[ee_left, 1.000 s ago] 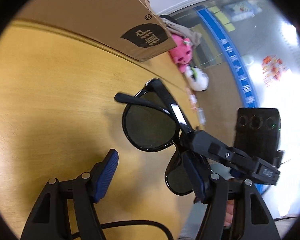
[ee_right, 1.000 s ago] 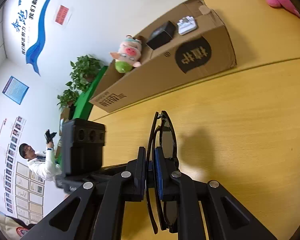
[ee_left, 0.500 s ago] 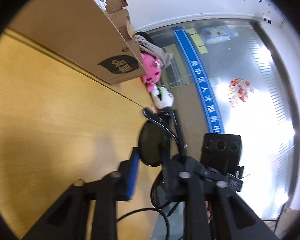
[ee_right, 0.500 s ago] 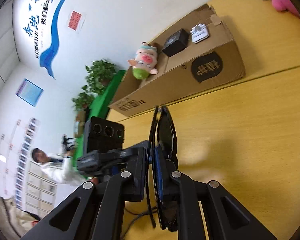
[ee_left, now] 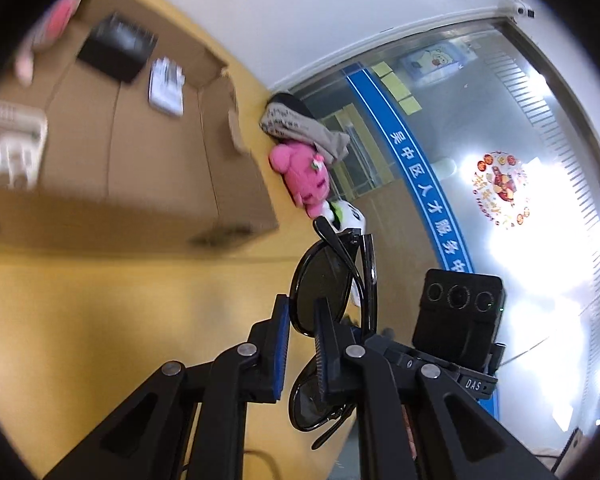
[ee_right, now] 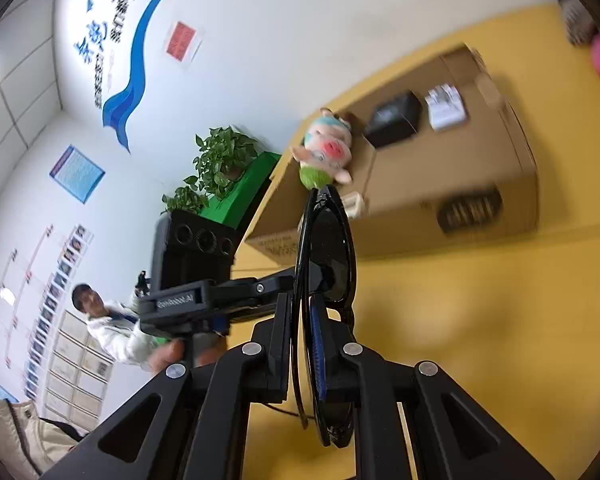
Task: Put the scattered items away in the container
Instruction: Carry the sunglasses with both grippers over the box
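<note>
Black sunglasses (ee_right: 326, 256) are held up in the air above the yellow table (ee_right: 480, 320). My right gripper (ee_right: 300, 344) is shut on the sunglasses. My left gripper (ee_left: 302, 344) is closed on the same sunglasses (ee_left: 320, 284) from the other side, its pads against a lens. The open cardboard box (ee_right: 452, 168) lies ahead on the table, with a black box (ee_right: 394, 120), a white item (ee_right: 446, 106) and a pig plush (ee_right: 326, 152) in it. The box also shows in the left wrist view (ee_left: 140, 152).
A pink plush (ee_left: 300, 176), a white plush (ee_left: 346, 216) and a grey cloth (ee_left: 300, 132) lie at the table's far right by the wall. Potted plants (ee_right: 220, 164) on a green stand and a person (ee_right: 112, 320) are off the table's left.
Both grippers rose with the sunglasses, so the open box top now shows. My left gripper closed from wide open onto the sunglasses.
</note>
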Tool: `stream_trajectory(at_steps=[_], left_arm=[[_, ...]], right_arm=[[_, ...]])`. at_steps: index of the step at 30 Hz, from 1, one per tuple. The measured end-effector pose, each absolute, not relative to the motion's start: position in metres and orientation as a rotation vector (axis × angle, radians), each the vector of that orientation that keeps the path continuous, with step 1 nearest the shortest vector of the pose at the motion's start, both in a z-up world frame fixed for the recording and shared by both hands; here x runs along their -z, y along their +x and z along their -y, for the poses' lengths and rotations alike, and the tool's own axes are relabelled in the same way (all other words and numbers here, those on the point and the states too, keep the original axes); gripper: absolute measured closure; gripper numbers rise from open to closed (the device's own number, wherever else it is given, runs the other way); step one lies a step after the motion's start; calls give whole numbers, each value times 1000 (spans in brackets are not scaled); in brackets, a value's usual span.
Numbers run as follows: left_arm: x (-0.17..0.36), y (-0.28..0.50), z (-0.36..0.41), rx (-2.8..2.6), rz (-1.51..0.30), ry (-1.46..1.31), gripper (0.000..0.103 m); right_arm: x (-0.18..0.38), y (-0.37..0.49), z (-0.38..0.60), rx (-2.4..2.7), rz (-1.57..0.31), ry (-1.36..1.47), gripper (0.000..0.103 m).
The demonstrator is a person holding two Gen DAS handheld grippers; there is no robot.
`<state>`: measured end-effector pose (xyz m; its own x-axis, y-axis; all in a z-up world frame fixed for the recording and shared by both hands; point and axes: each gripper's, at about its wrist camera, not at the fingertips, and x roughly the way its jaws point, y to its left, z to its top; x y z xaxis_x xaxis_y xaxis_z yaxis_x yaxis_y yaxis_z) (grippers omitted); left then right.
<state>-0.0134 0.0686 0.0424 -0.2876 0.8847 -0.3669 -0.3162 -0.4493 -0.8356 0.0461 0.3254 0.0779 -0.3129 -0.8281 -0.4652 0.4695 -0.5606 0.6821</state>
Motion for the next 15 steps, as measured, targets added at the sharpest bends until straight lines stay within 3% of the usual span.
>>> stream_trajectory(at_steps=[8, 15], left_arm=[[-105, -74, -47, -1991, 721, -1054, 95], [-117, -136, -45, -2027, 690, -1101, 95]], right_arm=[[-119, -21, -298, 1977, 479, 976, 93], [-129, -87, -289, 1965, 499, 989, 93]])
